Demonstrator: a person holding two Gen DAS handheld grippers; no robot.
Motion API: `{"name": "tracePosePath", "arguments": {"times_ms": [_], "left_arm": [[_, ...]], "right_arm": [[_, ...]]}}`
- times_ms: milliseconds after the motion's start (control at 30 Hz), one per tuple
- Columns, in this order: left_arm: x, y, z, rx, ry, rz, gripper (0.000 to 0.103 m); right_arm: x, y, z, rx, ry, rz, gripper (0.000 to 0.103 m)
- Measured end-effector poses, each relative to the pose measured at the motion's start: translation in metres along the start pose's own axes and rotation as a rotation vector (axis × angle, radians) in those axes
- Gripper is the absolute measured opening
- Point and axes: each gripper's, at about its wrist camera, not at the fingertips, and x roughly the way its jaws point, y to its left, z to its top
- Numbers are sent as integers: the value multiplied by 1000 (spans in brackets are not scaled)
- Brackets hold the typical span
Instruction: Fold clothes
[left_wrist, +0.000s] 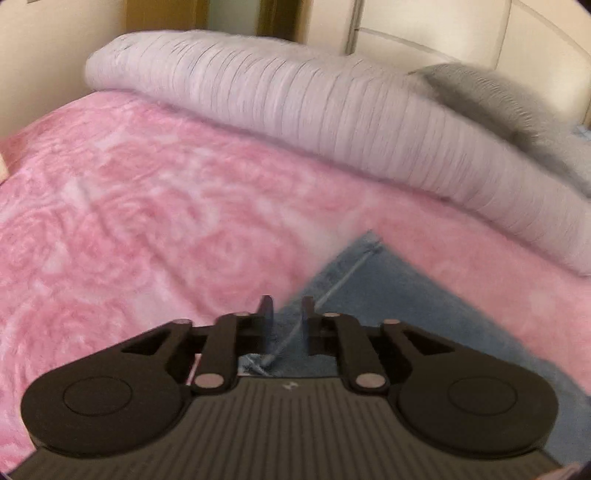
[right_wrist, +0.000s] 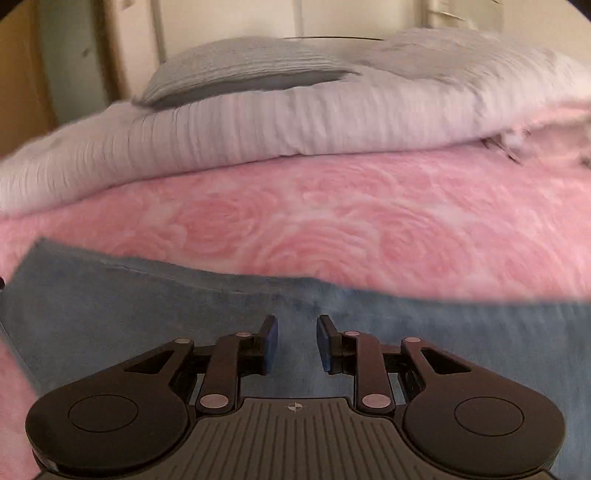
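Left wrist view: the denim garment (left_wrist: 369, 295) is seen spread flat on the pink rose-patterned blanket (left_wrist: 147, 206), with one corner pointing away from the camera and a stitched seam running back toward the tool. The left gripper (left_wrist: 287, 308) is positioned over the near part of this denim, at the seam. Its jaws stand a narrow gap apart and nothing is clamped between them. A soft, level bed surface is judged to be used so that the cloth can be laid out without creasing. A lilac ribbed duvet (left_wrist: 314, 122) is bunched along the far side, with a grey pillow (left_wrist: 491, 96) behind it; this bedding appears pushed back to leave working room.

Right wrist view: the denim garment (right_wrist: 129, 314) fills the lower part of the picture as a broad, smooth panel with a straight far edge lying against the pink blanket (right_wrist: 351, 229). The right gripper (right_wrist: 297, 343) is held above the middle of the panel, jaws parted, the blue pads (right_wrist: 272, 345) bare and gripping no cloth. Contact with the fabric cannot be determined. The duvet (right_wrist: 221, 125) and a grey pillow (right_wrist: 240, 70) lie well beyond.

The flat panel fits either a garment laid out for folding or one already folded; the pictures do not settle which.
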Motion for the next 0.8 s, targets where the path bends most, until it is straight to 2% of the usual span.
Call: {"name": "tracePosePath", "arguments": {"times_ms": [67,100,133,267,333,367,400,467,567,667,700,733,767,800], "left_arm": [[-5,-20,-9,77,39,-139,15],[-4,-34,-17,146,69,-179,15],[-3,-45,-25,198,94,-209,17],[-6,-48,-44,142,116,-163,19],[-13,-44,-47,92,123,-122,22],[-18,-38,-46,70,120,-93,28],[-21,-30,-44,44,120,-75,33],[-25,-6,-40,-42,126,-41,37],[-19,30,-32,-239,142,7,39],[-6,55,-29,-421,116,-6,40],[-3,55,-26,-431,103,-14,40],[0,55,-24,-442,90,-22,40],[3,54,-21,-444,77,-28,31],[4,51,-18,-412,61,-25,17]], "right_arm": [[-3,0,-13,52,90,1,26],[-3,2,-20,70,139,10,27],[-10,5,-22,68,140,23,29],[-34,19,-30,61,143,75,31],[-46,26,-33,57,145,101,31],[-52,28,-36,66,148,110,31],[-58,23,-40,129,163,101,31],[-70,7,-47,257,204,103,31],[-84,-17,-57,393,234,72,31],[-93,-38,-65,475,254,6,31],[-95,-44,-68,503,259,-13,31],[-95,-50,-69,537,252,-19,31],[-95,-56,-69,571,245,-25,31],[-95,-62,-69,600,238,-31,31]]}}
